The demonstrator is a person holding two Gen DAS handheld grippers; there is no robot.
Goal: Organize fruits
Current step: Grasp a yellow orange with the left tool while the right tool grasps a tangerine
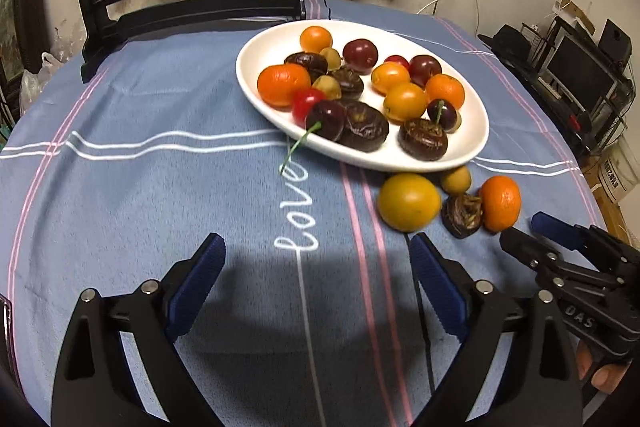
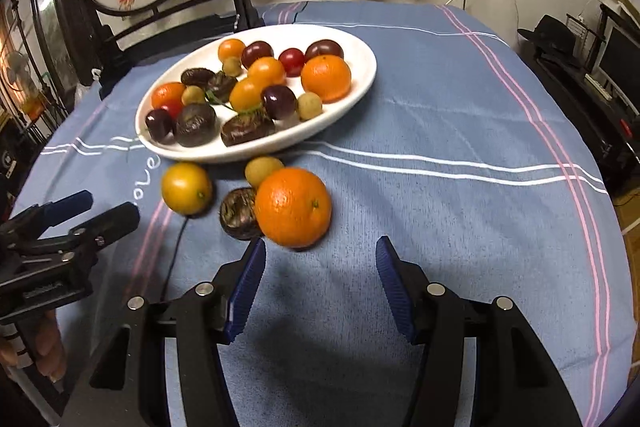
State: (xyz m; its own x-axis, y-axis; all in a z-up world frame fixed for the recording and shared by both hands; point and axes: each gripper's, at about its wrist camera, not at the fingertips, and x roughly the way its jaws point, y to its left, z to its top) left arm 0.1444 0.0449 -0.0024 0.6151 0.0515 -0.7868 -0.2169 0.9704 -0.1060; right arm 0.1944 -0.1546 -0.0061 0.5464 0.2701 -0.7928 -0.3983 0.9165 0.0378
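On blue cloth just outside white plate (image 2: 362, 83), 4 loose fruits lie. Orange (image 2: 293, 207) sits just ahead of right gripper (image 2: 320, 285), off its left pad; jaws apart, empty. Left gripper (image 1: 316, 281), jaws wide, empty, is nearer yellow fruit (image 1: 409, 201)

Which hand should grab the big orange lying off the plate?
Probably the right. The right gripper is open with the orange just beyond its fingertips. The left gripper, also open, points nearer the yellow fruit.
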